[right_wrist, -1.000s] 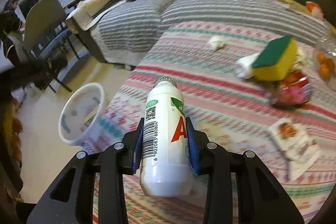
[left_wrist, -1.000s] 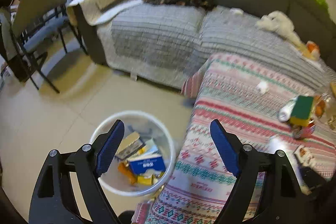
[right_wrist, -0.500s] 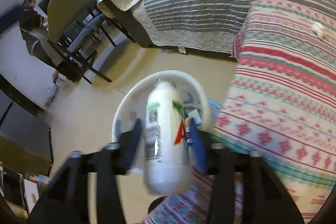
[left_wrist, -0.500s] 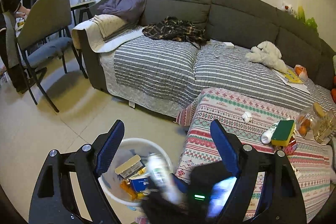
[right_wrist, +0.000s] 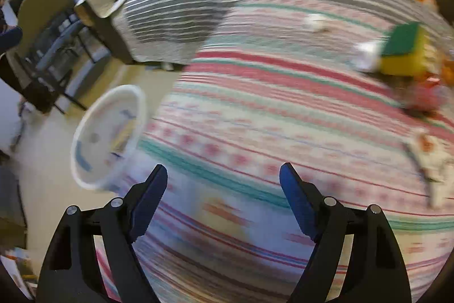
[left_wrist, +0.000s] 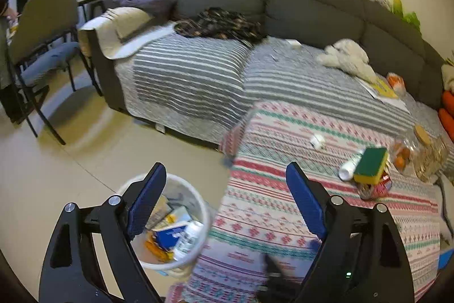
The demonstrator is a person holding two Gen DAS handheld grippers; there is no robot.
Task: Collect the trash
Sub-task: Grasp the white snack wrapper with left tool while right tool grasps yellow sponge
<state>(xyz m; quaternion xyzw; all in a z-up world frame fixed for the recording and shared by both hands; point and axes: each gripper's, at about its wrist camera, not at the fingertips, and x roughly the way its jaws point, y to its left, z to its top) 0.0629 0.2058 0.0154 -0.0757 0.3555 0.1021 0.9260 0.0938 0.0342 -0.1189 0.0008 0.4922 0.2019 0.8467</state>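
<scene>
White bottle (left_wrist: 189,235) released from right tool (right_wrist: 223,183), now seen lying in white bin (left_wrist: 198,206) on floor. Right tool jaws just opened, nothing between. Left tool (left_wrist: 225,183) held spread, empty, beside patterned table (left_wrist: 272,206).

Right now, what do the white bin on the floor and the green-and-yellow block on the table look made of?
Bin: probably thin plastic, its smooth white wall slightly translucent. Block: likely a foam sponge, a matte yellow body under a darker green scouring layer.
</scene>
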